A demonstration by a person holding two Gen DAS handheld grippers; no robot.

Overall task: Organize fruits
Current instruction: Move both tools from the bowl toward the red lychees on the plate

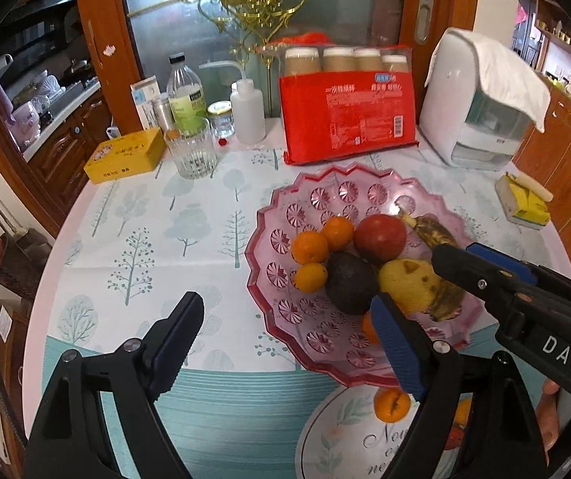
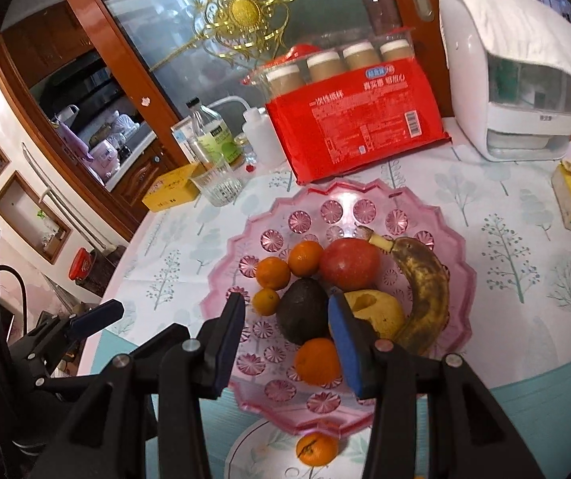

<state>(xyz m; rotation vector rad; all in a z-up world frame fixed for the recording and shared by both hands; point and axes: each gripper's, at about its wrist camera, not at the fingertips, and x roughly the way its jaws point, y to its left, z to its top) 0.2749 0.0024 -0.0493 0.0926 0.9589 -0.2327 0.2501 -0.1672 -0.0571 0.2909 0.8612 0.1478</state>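
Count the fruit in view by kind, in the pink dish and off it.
Oranges: 5 (4 in the dish, 1 on the table in front of it)
Apple: 1
Avocado: 1
Banana: 1
Yellow fruit, kind unclear: 1
Total: 9

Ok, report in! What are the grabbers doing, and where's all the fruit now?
Left gripper open, empty. Right gripper part open, empty, above pink plate. Most fruit on plate; one tangerine on the table in front. Nothing blocking.
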